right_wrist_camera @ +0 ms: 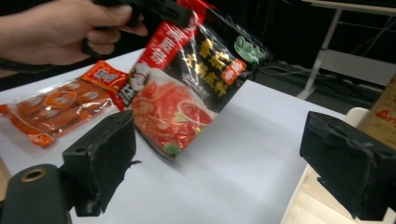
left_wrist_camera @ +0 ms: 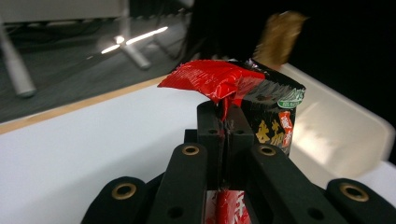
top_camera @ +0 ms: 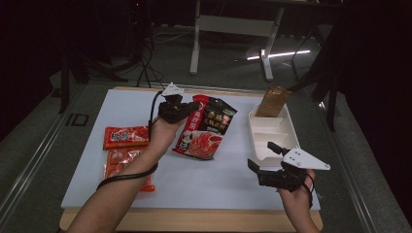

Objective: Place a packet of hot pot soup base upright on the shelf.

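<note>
A red and black snack packet hangs tilted above the middle of the white board, its lower end near the surface. My left gripper is shut on the packet's top edge. In the left gripper view the jaws are pressed together on the crumpled red foil of the packet. My right gripper stands open near the board's front right, just in front of the white tray. In the right gripper view its pads are wide apart with nothing between them, and the packet hangs beyond.
A brown packet stands upright at the tray's far end. Two orange snack packets lie on the board's left side. The white board rests on a wooden table. White table legs stand behind.
</note>
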Demonstrator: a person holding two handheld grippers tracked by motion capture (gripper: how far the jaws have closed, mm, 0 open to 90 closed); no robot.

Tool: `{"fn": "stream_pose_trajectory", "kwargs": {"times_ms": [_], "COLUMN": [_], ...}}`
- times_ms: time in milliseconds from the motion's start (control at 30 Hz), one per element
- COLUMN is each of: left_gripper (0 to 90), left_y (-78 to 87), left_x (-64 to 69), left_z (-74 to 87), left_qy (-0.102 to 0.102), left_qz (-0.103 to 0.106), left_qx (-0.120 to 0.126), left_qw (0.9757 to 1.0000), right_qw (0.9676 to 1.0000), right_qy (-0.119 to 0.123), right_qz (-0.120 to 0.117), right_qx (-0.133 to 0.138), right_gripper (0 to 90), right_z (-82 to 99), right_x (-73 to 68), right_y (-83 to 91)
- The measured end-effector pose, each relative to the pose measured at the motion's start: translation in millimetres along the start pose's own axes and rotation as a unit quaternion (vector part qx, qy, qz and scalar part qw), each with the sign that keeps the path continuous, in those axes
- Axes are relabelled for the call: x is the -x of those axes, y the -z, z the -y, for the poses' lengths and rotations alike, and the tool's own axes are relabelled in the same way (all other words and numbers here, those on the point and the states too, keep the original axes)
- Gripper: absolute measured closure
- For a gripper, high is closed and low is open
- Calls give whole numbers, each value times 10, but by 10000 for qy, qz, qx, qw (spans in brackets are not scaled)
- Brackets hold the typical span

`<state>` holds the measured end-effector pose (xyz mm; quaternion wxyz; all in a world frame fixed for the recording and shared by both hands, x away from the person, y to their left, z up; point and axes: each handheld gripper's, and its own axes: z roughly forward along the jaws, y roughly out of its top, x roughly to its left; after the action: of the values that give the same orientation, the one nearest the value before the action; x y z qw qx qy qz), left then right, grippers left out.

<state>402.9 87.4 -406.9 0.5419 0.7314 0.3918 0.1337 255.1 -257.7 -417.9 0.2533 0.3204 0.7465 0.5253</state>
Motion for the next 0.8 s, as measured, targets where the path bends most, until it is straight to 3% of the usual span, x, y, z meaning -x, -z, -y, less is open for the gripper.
{"fn": "stream_pose_trajectory", "kwargs": {"times_ms": [100,333,567,667,800], "left_gripper": [885,884,885,885,883], "left_y": [63,134,186,223,252], "left_x": [53,215,321,359,379], "left_z": [2,14,65,78,89], "left_qy": [11,-131,-54,-5,49], "left_qz": [224,614,999,1164,1583], "left_qx": [130,208,353,476,624], "left_qw": [9997,9978,9944,9921,9854], "right_qw": [9998,9996,9996,9994,9987], "right_qy": [-91,-158,-233,-307,-434], "right_qz": [-155,-172,-121,-148,-237], "right_qx": [-9,-133,-86,-67,-105], "right_gripper": [99,162,234,250,292], "right_z": [-55,-133,-303,-356,-387], "right_x": [-13,45,127,167,216], "right_y": [-18,-132,-234,-281,-341]}}
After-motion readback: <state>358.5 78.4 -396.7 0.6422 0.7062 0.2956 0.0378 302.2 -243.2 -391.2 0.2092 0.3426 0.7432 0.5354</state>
